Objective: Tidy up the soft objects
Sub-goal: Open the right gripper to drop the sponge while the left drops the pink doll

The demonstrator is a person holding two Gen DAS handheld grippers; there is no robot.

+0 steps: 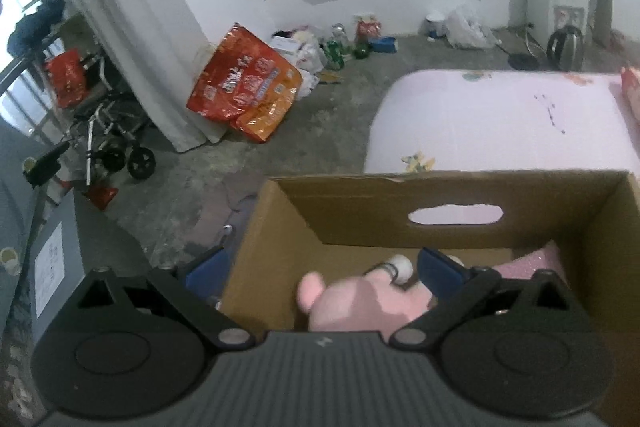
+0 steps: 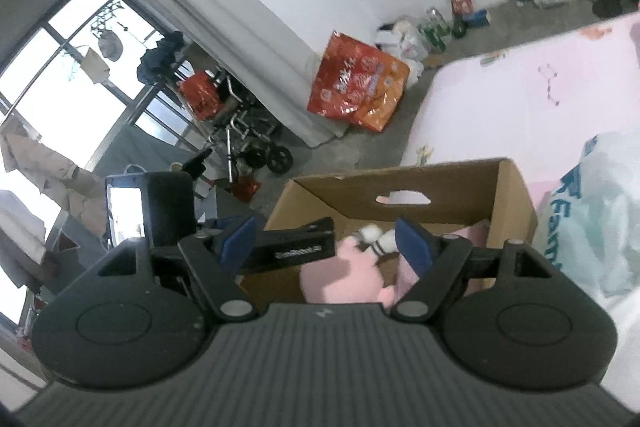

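The box (image 1: 344, 215) holds a pink plush (image 1: 360, 303) and pink foam (image 1: 536, 261); both grippers, left (image 1: 324, 269) and right (image 2: 328, 241), hover with jaws spread, empty.

Pink plush toy (image 1: 360, 303): lying on floor of cardboard box (image 1: 360, 223), near its front wall.
Cardboard box: open-topped, at bed edge.

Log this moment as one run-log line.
stage: placing in box | left gripper: open over cardboard box | right gripper: open, above box | pink plush toy: lying in box, ungripped
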